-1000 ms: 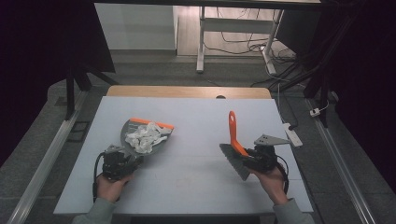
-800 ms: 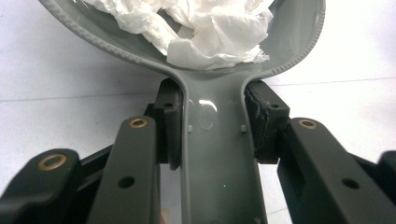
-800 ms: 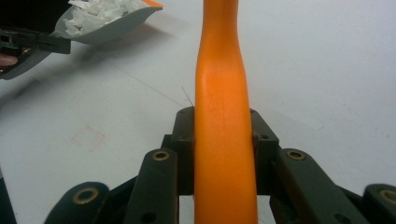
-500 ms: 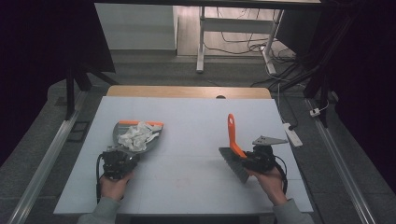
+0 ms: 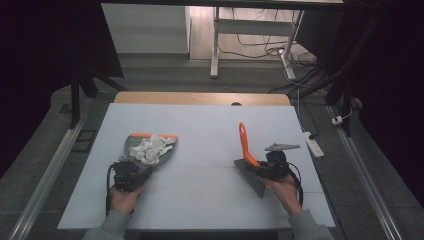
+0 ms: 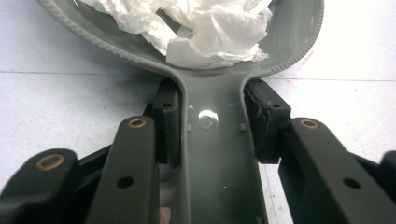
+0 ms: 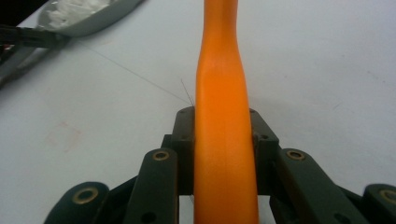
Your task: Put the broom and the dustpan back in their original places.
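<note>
- The person's left hand (image 5: 122,197) comes in at the near edge of the table (image 5: 200,125), on the left, and holds the left tongs (image 6: 212,121).
- These tongs are clamped on the grey handle of the dustpan (image 5: 132,146). In the left gripper view a pad sits against each side of the handle. They have just been opening slightly, with the handle between them.
- The person's right hand (image 5: 287,192) is at the near right and holds the right tongs (image 7: 223,135).
- The right tongs are clamped together on the orange handle of the brush (image 5: 245,145), with a pad on each side.
- The brush's grey bristle head lies low by the right tongs on the table. Its orange handle tilts up and away from the person.
- Just beyond the left tongs, the dustpan lies flat on the table's left half. Its orange lip faces the far side.
- Crumpled white paper (image 5: 150,148) fills the pan.
- The dustpan and the brush are well apart, with bare table between them.
- A wooden edge (image 5: 200,97) runs along the far side of the table.
- A white power strip (image 5: 311,142) lies on the floor to the right of the table.
- Farthest off stand the white legs of a desk (image 5: 215,45), with cables on the floor beside them.
</note>
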Demonstrator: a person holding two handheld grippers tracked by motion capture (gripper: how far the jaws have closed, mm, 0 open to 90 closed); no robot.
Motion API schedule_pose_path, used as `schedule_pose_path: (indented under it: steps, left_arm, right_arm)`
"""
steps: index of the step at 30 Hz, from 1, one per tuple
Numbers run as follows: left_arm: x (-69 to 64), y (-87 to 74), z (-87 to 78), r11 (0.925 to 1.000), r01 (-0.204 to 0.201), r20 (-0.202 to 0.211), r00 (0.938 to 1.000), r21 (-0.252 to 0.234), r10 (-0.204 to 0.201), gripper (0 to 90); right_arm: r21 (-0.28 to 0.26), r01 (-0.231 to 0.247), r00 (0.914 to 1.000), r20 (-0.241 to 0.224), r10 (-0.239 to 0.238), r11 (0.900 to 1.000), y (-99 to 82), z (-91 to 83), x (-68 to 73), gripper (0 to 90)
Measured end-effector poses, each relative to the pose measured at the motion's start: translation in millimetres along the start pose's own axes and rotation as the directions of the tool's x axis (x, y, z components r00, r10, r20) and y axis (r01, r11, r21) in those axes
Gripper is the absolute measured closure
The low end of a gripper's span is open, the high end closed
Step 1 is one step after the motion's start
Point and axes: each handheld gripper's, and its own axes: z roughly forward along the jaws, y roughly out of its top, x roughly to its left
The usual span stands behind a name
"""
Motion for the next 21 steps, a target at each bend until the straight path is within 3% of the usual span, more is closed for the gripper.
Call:
schedule_pose_path:
  steps: [9, 11, 14, 17, 21]
  left_arm:
    - [-2.1, -1.0, -9.8, 0.9975, -0.069, 0.001, 0.9976, -0.014, 0.069, 34.4]
    - [-0.9, -1.6, -14.1, 0.9968, -0.076, 0.010, 0.9970, -0.027, 0.076, 32.1]
    - [0.9, -2.2, -22.2, 0.9942, -0.097, 0.011, 0.9952, -0.047, 0.098, 29.8]
    - [3.6, -1.5, -30.1, 0.9865, -0.151, 0.033, 0.9876, -0.063, 0.154, 29.6]
    - [8.0, 0.4, -35.6, 0.9721, -0.226, 0.060, 0.9714, -0.061, 0.230, 31.3]
  right_arm:
    - [0.035, -0.001, 0.9970, 0.077, -0.002, 0.9994, 4.6, 5.9, -8.2, 68.0]
    - [0.040, 0.004, 0.9943, 0.106, -0.008, 0.9992, 4.3, 6.1, -11.4, 66.2]
    - [0.043, -0.009, 0.9943, 0.106, 0.005, 0.9990, 3.8, 6.1, -17.9, 63.0]
    - [0.059, -0.010, 0.9920, 0.126, 0.002, 0.9982, 3.7, 7.5, -21.2, 58.1]
    - [0.083, -0.021, 0.9898, 0.142, 0.009, 0.9964, 3.0, 11.0, -25.0, 53.1]
